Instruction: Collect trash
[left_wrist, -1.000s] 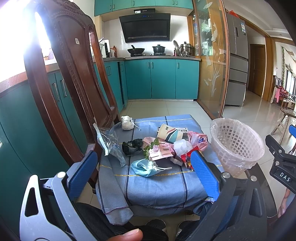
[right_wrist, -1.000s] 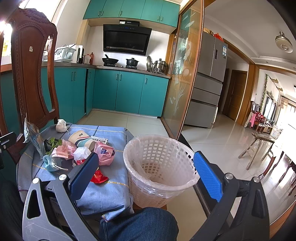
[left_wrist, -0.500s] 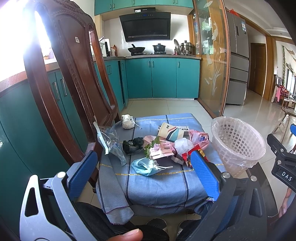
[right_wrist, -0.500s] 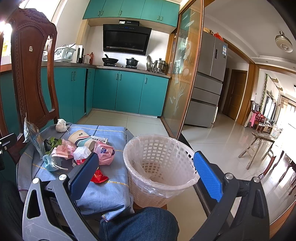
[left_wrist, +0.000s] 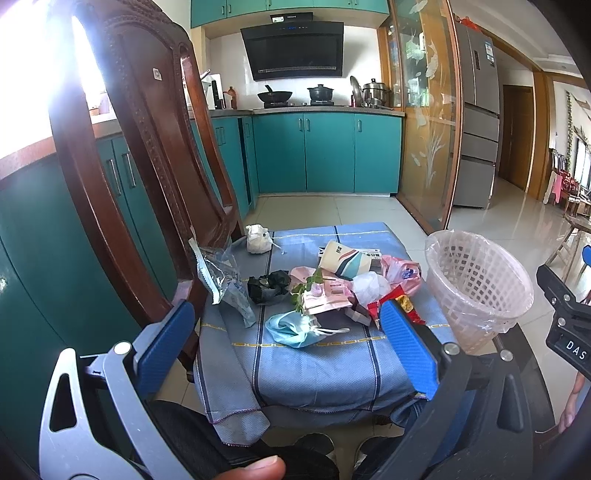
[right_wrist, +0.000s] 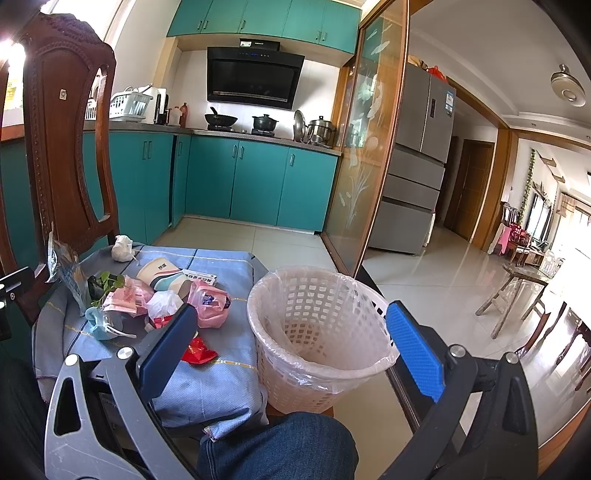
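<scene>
1. Standing at the left, a carved wooden chair rises beside the cloth-covered surface.
2. A lined plastic basket stands just right of the surface.
3. Trash is heaped mid-surface: paper cup, pink bag, blue face mask, red wrapper.
4. Left hand-held gripper and right hand-held gripper both hover wide open, empty.

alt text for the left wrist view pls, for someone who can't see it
The open left gripper points at a pile of trash on a blue cloth, a blue face mask nearest. A lined white basket stands right of the cloth, a wooden chair left.
</scene>
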